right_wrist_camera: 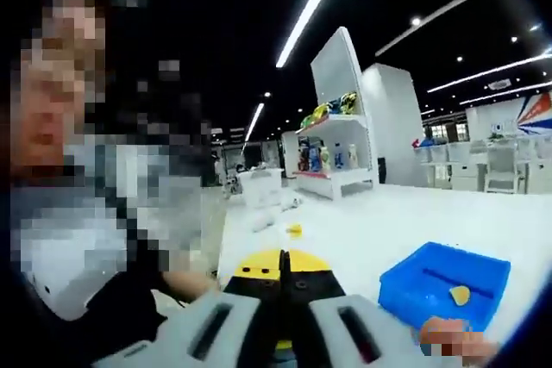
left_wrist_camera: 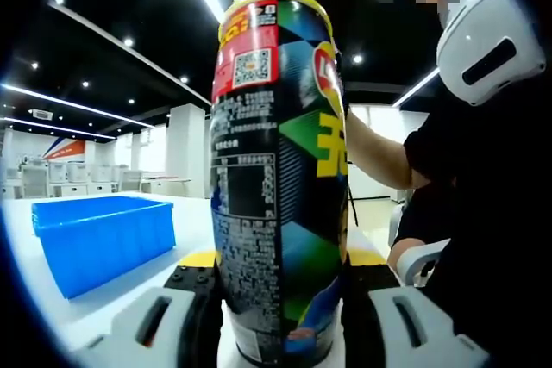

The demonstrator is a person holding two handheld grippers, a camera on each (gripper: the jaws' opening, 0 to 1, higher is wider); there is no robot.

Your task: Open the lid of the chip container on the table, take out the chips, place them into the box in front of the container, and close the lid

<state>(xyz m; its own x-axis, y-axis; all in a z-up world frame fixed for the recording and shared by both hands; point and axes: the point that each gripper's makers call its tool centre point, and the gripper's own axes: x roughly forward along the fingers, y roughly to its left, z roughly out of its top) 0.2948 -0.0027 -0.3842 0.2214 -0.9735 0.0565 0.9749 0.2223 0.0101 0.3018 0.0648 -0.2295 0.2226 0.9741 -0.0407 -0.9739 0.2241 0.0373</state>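
Left gripper view: the chip container (left_wrist_camera: 278, 178) is seen upright at the centre of the frame, pinched low on its body between the jaws of the left gripper (left_wrist_camera: 280, 321). Its yellow top rim is visible at the upper centre; whether a lid sits on it cannot be told. The blue box (left_wrist_camera: 102, 240) stands at the lower left on the white table (left_wrist_camera: 194, 217), apart from the container. A person's forearm is seen behind the can on the right.

Right gripper view: the jaws of the right gripper (right_wrist_camera: 285, 321) are pressed together at the bottom centre, with nothing seen between them. The blue box (right_wrist_camera: 444, 286) lies at the lower right, a single chip (right_wrist_camera: 461, 296) resting inside it.

The closing step is judged to be in hand. The can should be held steady and vertical, and the lid pressed down evenly around the rim.
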